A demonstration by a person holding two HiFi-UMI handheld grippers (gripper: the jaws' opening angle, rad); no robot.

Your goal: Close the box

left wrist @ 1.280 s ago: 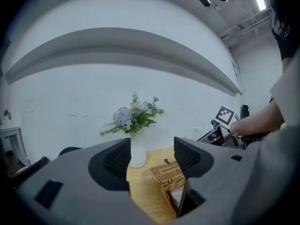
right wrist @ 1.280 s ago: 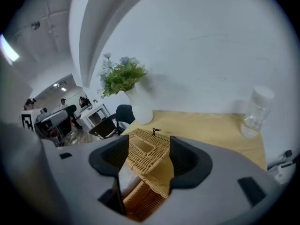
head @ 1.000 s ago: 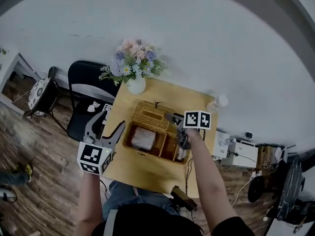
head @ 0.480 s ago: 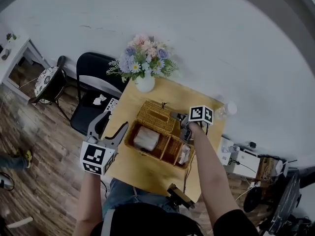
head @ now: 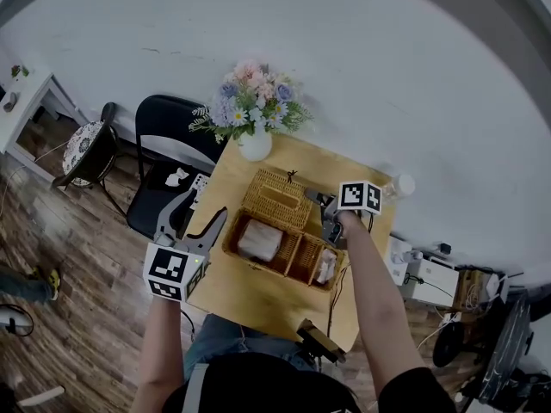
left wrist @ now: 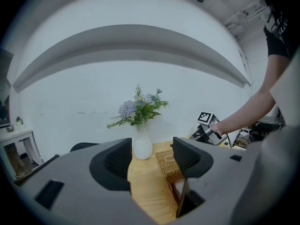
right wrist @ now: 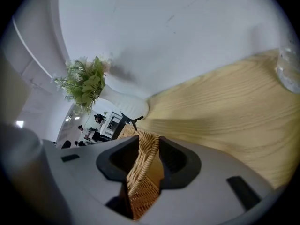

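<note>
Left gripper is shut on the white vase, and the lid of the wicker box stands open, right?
Not quite. The left gripper view shows the left gripper open and empty, its jaws apart, with the white vase standing well beyond them. The lid of the wicker box does stand open.

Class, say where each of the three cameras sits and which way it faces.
Head view: on the head, steeply down at the wicker box; left forearm, right forearm.
Left gripper view: on left gripper, level towards flower vase; open jaws.
Right gripper view: on right gripper; jaws, just closing, pinch wicker lid.
Shared: the flower vase.
</note>
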